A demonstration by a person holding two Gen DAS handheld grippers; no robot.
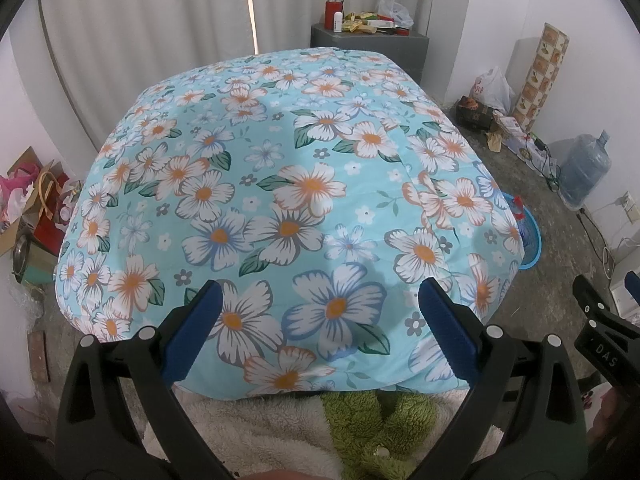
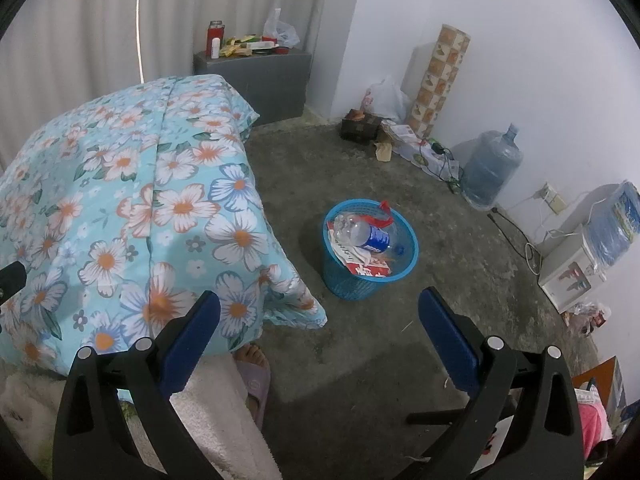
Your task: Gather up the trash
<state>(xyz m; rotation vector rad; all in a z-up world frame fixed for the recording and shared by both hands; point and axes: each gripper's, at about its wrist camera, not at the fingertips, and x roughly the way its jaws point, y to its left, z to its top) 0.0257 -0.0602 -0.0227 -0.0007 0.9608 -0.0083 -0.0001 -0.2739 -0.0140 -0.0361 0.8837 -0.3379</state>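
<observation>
Ahead of the left wrist camera, the left tongs stand wide apart with nothing between the blue pads, held above a tabletop draped in a light-blue floral cloth. No loose item is seen on the cloth. Below the cloth's near edge lie a white fleecy blanket and a green plush toy. A blue basket shows partly at the cloth's right edge, on the floor. At the far end stands a grey cabinet carrying a red flask and packets. A water jug stands by the right wall. From the right wrist camera, the right tongs are likewise spread wide and hold nothing, poised over the concrete floor. The blue basket stands on the floor just beside the draped corner of the floral cloth, and contains a plastic bottle, papers and a red-and-white carton. A sandalled foot shows beneath the cloth's edge. The tip of the left tongs enters at the left margin.
</observation>
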